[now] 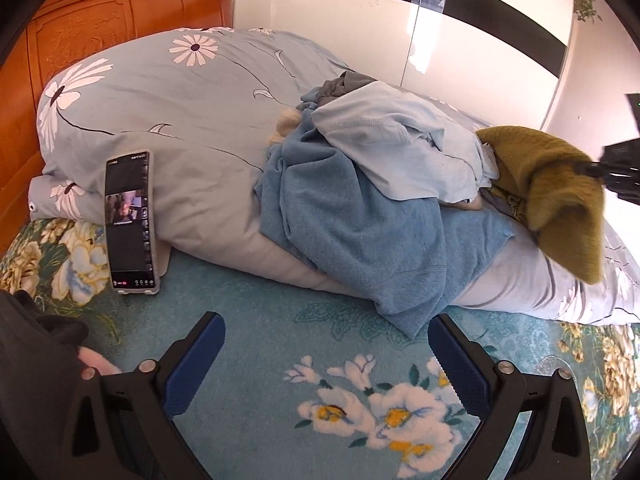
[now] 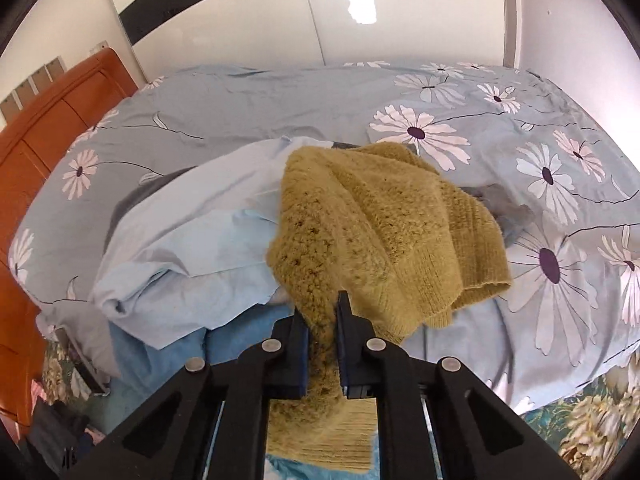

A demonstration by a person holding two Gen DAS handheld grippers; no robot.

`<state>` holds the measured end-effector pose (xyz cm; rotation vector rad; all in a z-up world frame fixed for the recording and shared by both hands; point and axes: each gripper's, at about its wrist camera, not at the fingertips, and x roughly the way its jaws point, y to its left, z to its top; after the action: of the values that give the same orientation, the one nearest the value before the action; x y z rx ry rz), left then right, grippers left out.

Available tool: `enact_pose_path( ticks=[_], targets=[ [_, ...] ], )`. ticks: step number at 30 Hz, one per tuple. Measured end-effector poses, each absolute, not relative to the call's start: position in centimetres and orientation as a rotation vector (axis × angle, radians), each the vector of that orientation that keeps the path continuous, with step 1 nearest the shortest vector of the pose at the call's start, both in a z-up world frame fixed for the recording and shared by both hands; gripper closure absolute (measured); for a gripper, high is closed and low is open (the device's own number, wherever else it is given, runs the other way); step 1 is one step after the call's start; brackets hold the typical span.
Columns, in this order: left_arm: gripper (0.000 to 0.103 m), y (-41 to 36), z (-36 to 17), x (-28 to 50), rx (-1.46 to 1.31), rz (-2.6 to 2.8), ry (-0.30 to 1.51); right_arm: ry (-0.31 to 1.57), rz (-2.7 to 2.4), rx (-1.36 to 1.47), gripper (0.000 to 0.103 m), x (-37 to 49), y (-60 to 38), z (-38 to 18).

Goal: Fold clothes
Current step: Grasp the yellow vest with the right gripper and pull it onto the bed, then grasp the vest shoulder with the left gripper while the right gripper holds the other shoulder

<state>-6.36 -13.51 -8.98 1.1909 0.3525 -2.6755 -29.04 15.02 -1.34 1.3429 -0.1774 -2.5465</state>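
Olive-green, thick and fuzzy, the knitted sweater point(image 2: 384, 232) is pinched by the right tool point(image 2: 322, 320), whose two blue-padded fingers are clamped on a bunched fold of it near the ribbed hem. The rest of the knit drapes back over the heap of clothes, so it is partly lifted and partly resting there. I judge it soft, floppy and fairly light, though bulky; it will sag and stretch from a single pinch. It is not slippery, and the loose yarn could snag. A hold at the ribbed hem or a shoulder seam would give more control than mid-cloth.

Beside it in the heap lie a pale blue garment point(image 1: 396, 148), a deeper blue fleece-like garment point(image 1: 360, 240) hanging down toward the bed, and a dark grey piece point(image 1: 344, 86) at the back. All are crumpled, none visibly folded.

The heap sits on a rolled duvet point(image 1: 160, 92) printed with daisies. The left tool point(image 1: 324, 356) hangs with its fingers wide apart, holding nothing, over the teal floral bedspread point(image 1: 260, 312). A phone point(image 1: 130, 220) leans upright against the duvet, and an orange wooden headboard point(image 1: 100, 16) stands behind.
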Motion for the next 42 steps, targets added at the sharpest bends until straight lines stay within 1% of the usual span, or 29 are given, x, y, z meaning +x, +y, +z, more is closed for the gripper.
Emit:
enact_pose_path(
  ticks=[5, 8, 15, 19, 23, 28, 32, 38, 40, 42],
  targets=[
    [0.0, -12.8, -6.7, -4.0, 1.173, -2.695, 0.367, -0.231, -2.485, 1.299, 0.092, -24.2, 18.0, 2.6],
    [0.0, -12.4, -5.2, -2.1, 1.157, -2.709, 0.345, -0.162, -2.422, 1.271, 0.092, -20.3, 17.2, 4.5],
    [0.0, -12.7, -2.1, 2.4, 1.098, -2.714, 0.332, -0.064, -2.186, 1.123, 0.092, -10.7, 11.2, 9.7],
    [0.0, -13.6, -0.7, 4.3, 1.055, -2.706, 0.331, -0.096, -2.1, 1.021, 0.092, -6.8, 10.3, 12.6],
    [0.0, -14.0, -0.3, 5.1, 1.053, -2.702, 0.344, -0.155, -2.11, 0.979, 0.092, -4.8, 13.2, 13.6],
    [0.0, -12.5, -1.2, 4.8, 1.134, -2.718, 0.346, -0.21, -2.184, 1.168, 0.092, -4.4, 20.2, 8.1],
    [0.0, -9.9, -2.8, 4.0, 1.241, -2.744, 0.325, -0.332, -2.281, 1.41, 0.092, -3.5, 28.4, 1.3],
    [0.0, -6.3, -6.1, 2.7, 1.433, -2.749, 0.35, -0.523, -2.368, 1.778, 0.091, -1.6, 39.1, -8.4],
    [0.0, -5.4, -6.9, 2.4, 1.48, -2.746, 0.359, -0.555, -2.373, 1.847, 0.091, -1.1, 41.0, -10.3],
    [0.0, -5.3, -7.3, 2.4, 1.489, -2.739, 0.358, -0.506, -2.38, 1.852, 0.09, -0.9, 41.0, -10.2]
  ],
)
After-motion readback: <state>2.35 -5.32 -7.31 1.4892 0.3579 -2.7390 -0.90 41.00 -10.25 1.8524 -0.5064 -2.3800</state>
